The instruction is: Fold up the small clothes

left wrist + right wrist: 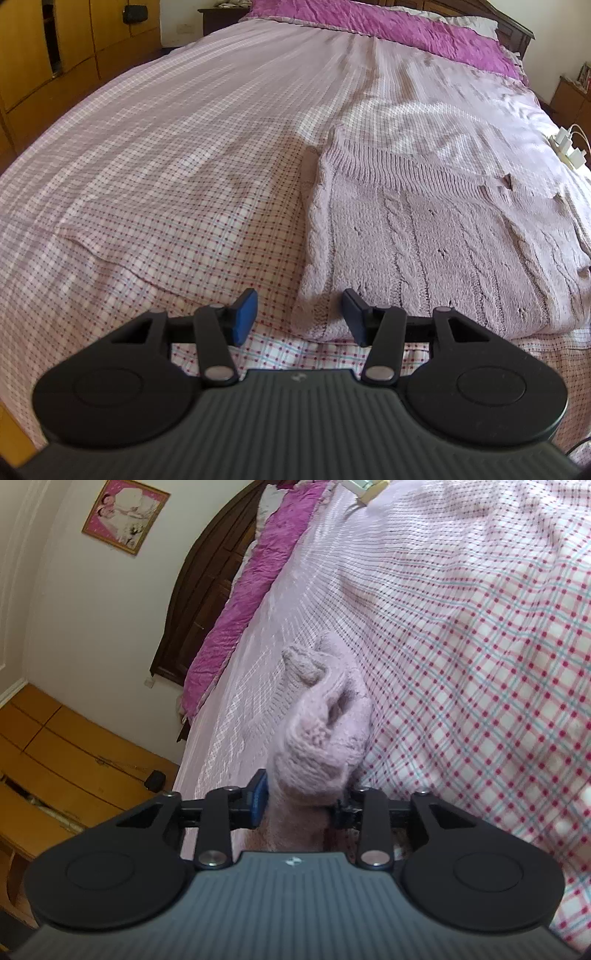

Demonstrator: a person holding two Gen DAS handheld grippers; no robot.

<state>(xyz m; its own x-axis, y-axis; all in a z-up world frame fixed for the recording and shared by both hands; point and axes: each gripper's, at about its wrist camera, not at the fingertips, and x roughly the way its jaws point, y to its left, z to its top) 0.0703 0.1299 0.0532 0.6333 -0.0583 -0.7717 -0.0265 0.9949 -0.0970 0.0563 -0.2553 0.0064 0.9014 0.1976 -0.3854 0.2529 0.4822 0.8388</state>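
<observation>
A pale pink cable-knit sweater (424,240) lies spread flat on the checked bed sheet (166,166), filling the right half of the left wrist view. My left gripper (299,317) hovers at the sweater's near left corner, open, its blue pads on either side of the hem and not touching it. In the right wrist view a bunched fold of the same pink sweater (317,738) fills the gap between the fingers of my right gripper (301,801), which is shut on it. One blue pad (258,797) presses the knit; the other is hidden behind it.
A magenta blanket (406,26) and pillows lie at the bed's head by a dark wooden headboard (207,583). White chargers and cables (565,147) rest near the bed's right edge. Wooden cupboards (55,55) stand beside the bed.
</observation>
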